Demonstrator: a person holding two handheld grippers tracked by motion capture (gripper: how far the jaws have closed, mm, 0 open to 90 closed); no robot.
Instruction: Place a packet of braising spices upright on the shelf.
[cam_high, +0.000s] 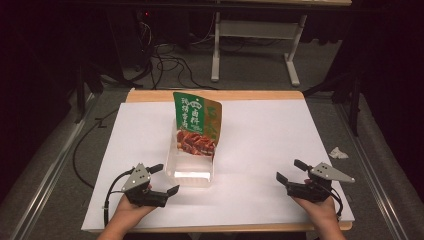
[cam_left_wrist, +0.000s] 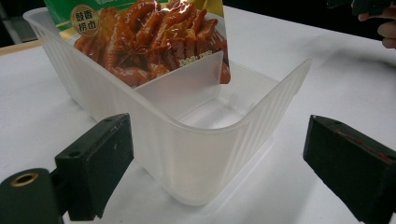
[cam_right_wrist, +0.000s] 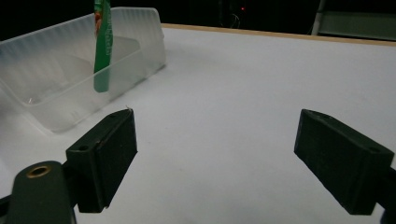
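Left gripper sat at about 7 o'clock on the table, jaws apart, holding nothing. In the left gripper view its jaws straddled the near corner of the clear plastic bin, not touching it.

Bin was near table centre, long axis running 6 to 12. Snack pouch stood upright in its far end, leaning on the wall, top well above the rim.

Right gripper sat at about 5 o'clock, jaws apart, empty, well clear of the bin; over bare table in its own view.

Risks, my read:
- Bin looked light and thin-walled. A one-sided pinch on the corner could flex it or make it skid.
- Any tilt or jerk could tip the tall pouch over or out.
- The right gripper was too far to steady the other side.
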